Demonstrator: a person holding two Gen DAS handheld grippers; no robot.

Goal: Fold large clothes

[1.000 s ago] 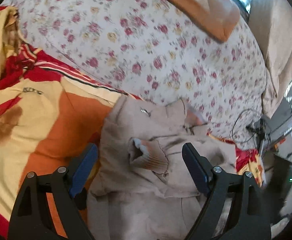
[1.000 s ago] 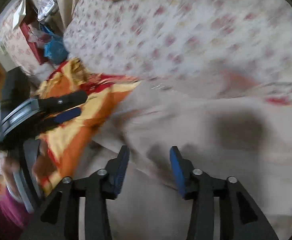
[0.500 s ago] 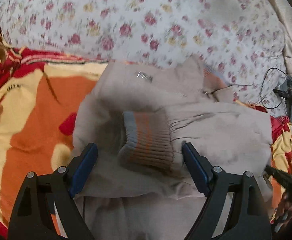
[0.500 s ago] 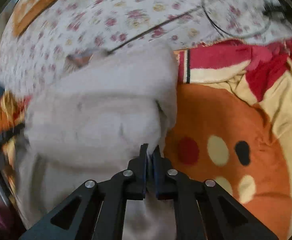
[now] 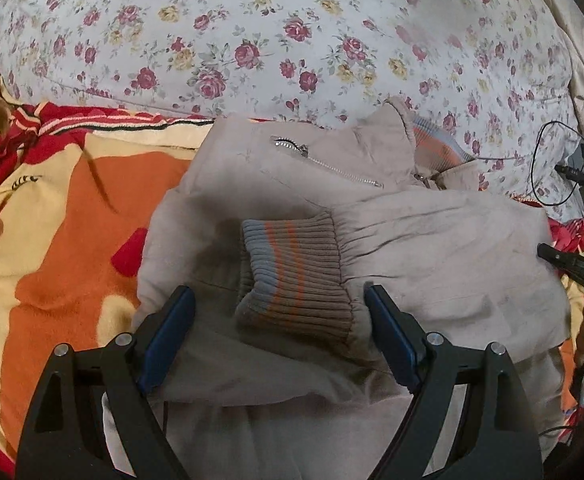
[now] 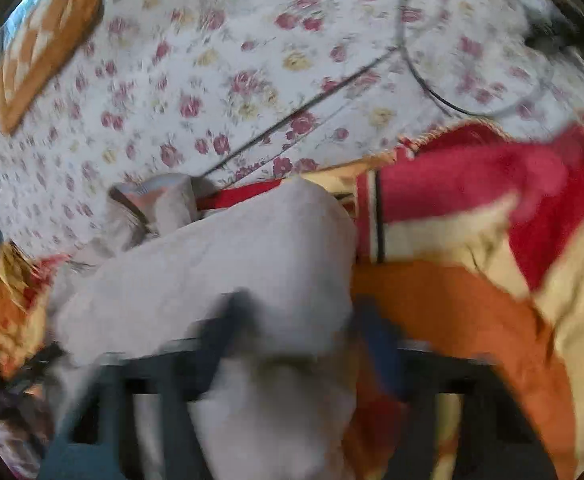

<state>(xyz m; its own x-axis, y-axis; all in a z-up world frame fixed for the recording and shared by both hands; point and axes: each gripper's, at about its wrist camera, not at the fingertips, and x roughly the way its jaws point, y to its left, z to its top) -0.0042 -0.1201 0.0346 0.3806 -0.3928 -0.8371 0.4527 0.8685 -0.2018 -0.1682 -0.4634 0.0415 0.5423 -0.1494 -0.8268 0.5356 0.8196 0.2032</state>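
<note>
My left gripper (image 5: 280,334) has its fingers spread wide either side of the ribbed cuff (image 5: 295,280) of the beige jacket (image 5: 431,248), which lies folded on the orange blanket (image 5: 72,240). My right gripper (image 6: 299,336) is blurred, fingers apart over the jacket's edge.

1 jacket (image 5: 431,248); 1 blanket (image 5: 64,240); 1 floral quilt (image 5: 292,40); 2 grippers: left (image 5: 280,340), right (image 6: 303,344).
</note>
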